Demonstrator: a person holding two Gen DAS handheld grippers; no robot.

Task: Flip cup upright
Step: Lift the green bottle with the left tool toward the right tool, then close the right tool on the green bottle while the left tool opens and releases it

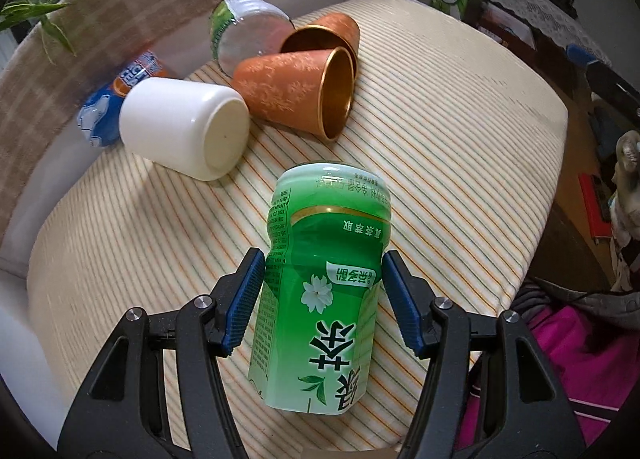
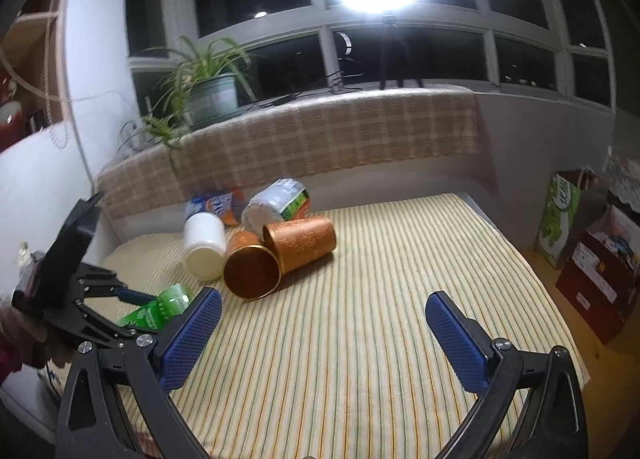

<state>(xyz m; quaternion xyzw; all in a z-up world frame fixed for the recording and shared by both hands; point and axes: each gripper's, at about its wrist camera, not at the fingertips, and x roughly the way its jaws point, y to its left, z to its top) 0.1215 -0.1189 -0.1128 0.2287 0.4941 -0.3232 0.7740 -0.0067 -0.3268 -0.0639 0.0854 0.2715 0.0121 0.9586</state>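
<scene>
A green tea-label cup (image 1: 320, 291) lies on its side on the striped cushion (image 1: 460, 131), label upside down in the left wrist view. My left gripper (image 1: 322, 299) is open, its blue pads on either side of the cup with small gaps. In the right wrist view the green cup (image 2: 160, 309) shows partly behind the left gripper's fingers (image 2: 120, 293). My right gripper (image 2: 324, 333) is open and empty above the cushion's (image 2: 380, 259) middle.
A white cup (image 1: 184, 131), two orange cups (image 1: 296, 91) and two cut bottle cups (image 1: 244, 31) lie tipped over at the cushion's far side. A plaid-covered ledge (image 2: 320, 139) with a potted plant (image 2: 204, 87) runs behind. Boxes (image 2: 592, 259) stand on the floor to the right.
</scene>
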